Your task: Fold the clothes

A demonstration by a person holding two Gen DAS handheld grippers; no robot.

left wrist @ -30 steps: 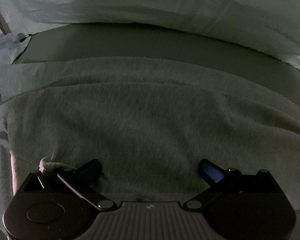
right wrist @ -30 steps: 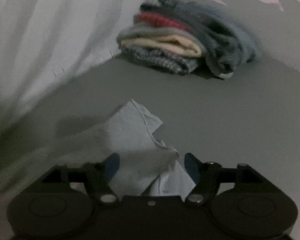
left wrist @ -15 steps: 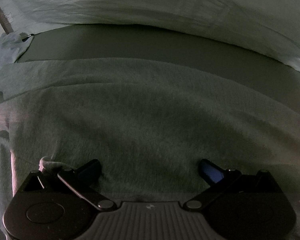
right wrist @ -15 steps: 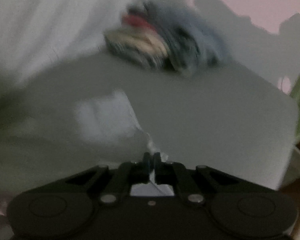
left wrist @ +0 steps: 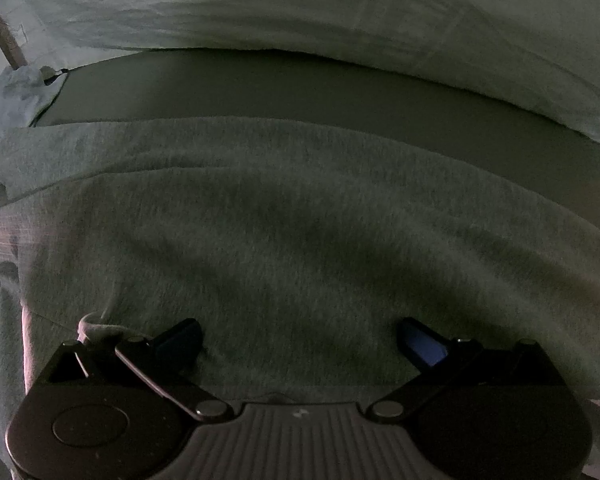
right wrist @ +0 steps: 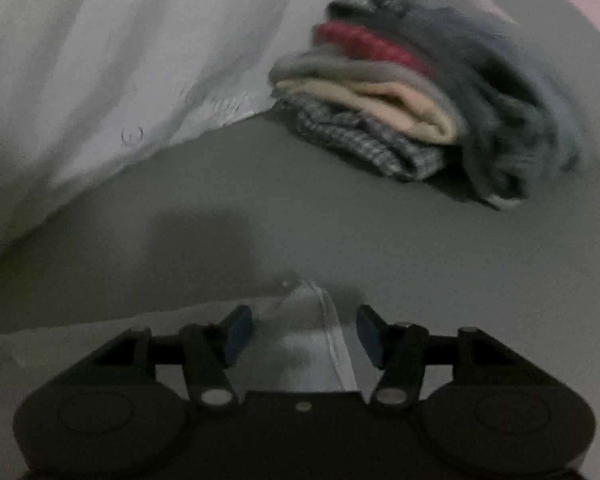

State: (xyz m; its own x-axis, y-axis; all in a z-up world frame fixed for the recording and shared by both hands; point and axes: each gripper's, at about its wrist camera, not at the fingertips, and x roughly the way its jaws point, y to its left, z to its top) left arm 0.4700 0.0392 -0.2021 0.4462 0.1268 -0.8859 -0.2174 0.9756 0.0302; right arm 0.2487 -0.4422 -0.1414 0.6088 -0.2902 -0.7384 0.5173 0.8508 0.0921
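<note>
Half a second ago your right gripper [right wrist: 305, 330] was clamped on the pale blue cloth [right wrist: 314, 354], the view swinging and blurred; now its jaws stand apart and the cloth's seamed corner lies loose between the fingertips, gripped by neither. That reads as a release: you have probably set that corner down where you wanted it. Whether the fold is a good one cannot be judged from here, since most of the cloth is hidden under the tool.

Take the stack of folded clothes [right wrist: 400, 92] as your landmark. The right gripper sits low over the grey surface [right wrist: 380, 240], well short of the stack and pointing roughly toward it, its fingers level. The white sheet [right wrist: 120, 60] hangs just left of the stack.

Your left gripper [left wrist: 300, 340] has not shifted over the last second: jaws wide, holding nothing, resting low over the grey garment [left wrist: 300, 220], which lies spread out with a flap turned over along its far edge. The stack does not show in that view.
</note>
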